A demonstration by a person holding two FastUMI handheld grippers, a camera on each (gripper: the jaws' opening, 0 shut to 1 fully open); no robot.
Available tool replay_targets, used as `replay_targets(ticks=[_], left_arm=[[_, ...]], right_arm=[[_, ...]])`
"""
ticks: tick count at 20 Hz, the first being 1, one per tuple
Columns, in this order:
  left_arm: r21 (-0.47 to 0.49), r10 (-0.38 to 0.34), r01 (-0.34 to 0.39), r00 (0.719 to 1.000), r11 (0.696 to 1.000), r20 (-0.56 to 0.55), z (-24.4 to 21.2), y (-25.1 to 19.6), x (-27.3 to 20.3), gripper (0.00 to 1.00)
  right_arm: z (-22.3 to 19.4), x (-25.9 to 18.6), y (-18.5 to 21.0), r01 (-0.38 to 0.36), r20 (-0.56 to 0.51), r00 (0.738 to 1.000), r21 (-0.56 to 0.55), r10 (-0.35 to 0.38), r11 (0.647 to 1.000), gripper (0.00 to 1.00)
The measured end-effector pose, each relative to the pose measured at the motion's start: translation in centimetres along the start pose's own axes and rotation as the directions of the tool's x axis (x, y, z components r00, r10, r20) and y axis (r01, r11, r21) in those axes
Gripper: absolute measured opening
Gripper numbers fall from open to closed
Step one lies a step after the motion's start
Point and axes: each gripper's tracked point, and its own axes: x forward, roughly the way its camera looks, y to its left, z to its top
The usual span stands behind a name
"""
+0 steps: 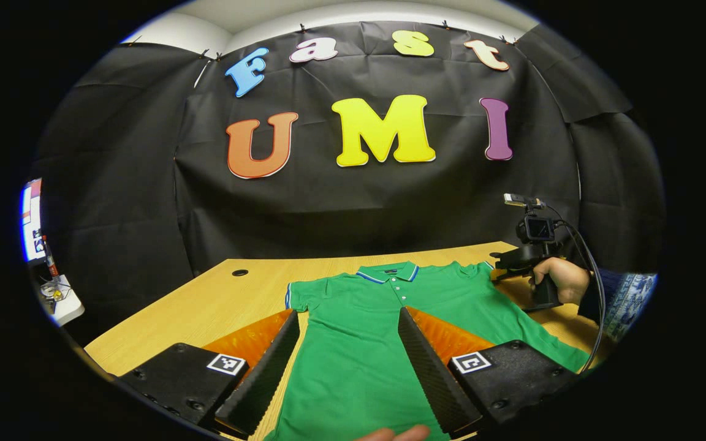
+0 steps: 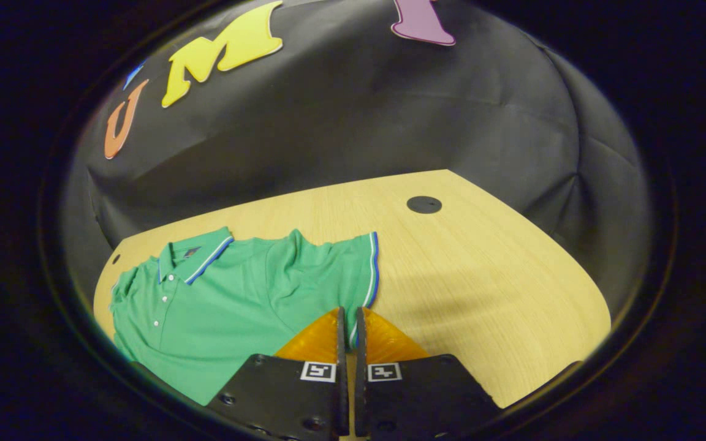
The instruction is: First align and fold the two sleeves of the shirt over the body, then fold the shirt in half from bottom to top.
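Lower edge of the left gripper view: left gripper (image 1: 348, 343) spread wide, fingers (image 1: 267, 367) apart above the green polo shirt (image 1: 359, 343), nothing between them. Just below, at the bottom edge, a sliver of a hand (image 1: 393, 434). Beyond the fingers, shirt lying flat and face up on the wooden table (image 1: 206, 306), filling the lower centre of the frame, striped collar (image 1: 388, 272) farther back, one sleeve (image 1: 298, 295) out toward centre left. Right of centre, a second hand (image 1: 558, 283) holding the right gripper (image 1: 500, 263) at the shirt's far right sleeve, a cable looping down from it. Farther back, a dark round hole (image 1: 239, 272) in the tabletop left of centre, then the black cloth wall (image 1: 328, 202) across the upper frame. Lower centre of the right gripper view: right gripper (image 2: 348, 331) nearly closed, fingers (image 2: 339, 343) pinching the striped edge of a sleeve (image 2: 359, 275) between them. Farther off, shirt (image 2: 206, 306) spread across the lower left of the frame, collar (image 2: 197, 257) toward the left, bare table (image 2: 482, 294) to the right, a round hole (image 2: 424, 204) upper right of centre, black wall (image 2: 359, 110) behind.
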Motion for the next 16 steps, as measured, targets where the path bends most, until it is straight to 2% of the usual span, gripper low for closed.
replay_targets(ticks=[2, 6, 10, 12, 14, 16], left_arm=[[-0.006, 0.006, -0.006, 1.0, 1.0, -0.004, -0.1, 0.3, 0.1, 1.0], [-0.018, 0.02, -0.021, 0.999, 1.0, -0.024, -0.6, 1.0, 0.4, 1.0], [-0.021, 0.029, -0.03, 0.999, 0.999, -0.027, -0.6, 1.5, 0.7, 1.0], [-0.015, 0.042, -0.042, 0.999, 0.999, -0.031, -0.7, 1.9, 0.7, 1.0], [-0.023, 0.05, -0.051, 0.998, 0.998, -0.03, -0.6, 2.3, 0.7, 1.0], [-0.051, 0.046, -0.048, 0.998, 0.998, -0.038, -0.7, 2.3, 0.8, 1.0]], right_arm=[[0.0, -0.4, 0.5, -0.02, 0.002, 1.0, -0.026, 0.02, 0.999, 0.04], [2.1, -1.5, 1.5, 0.025, 0.084, 0.996, -0.131, -0.014, 0.991, 0.04], [3.6, -3.5, 6.0, -0.008, 0.143, 0.989, -0.21, 0.038, 0.978, 0.04], [3.8, -3.7, 8.0, 0.003, 0.176, 0.983, -0.276, 0.047, 0.961, 0.04], [2.7, -3.9, 10.7, -0.037, 0.158, 0.983, -0.311, 0.09, 0.95, 0.04], [1.2, -4.5, 13.4, -0.135, 0.111, 0.979, -0.27, 0.17, 0.953, 0.04]])
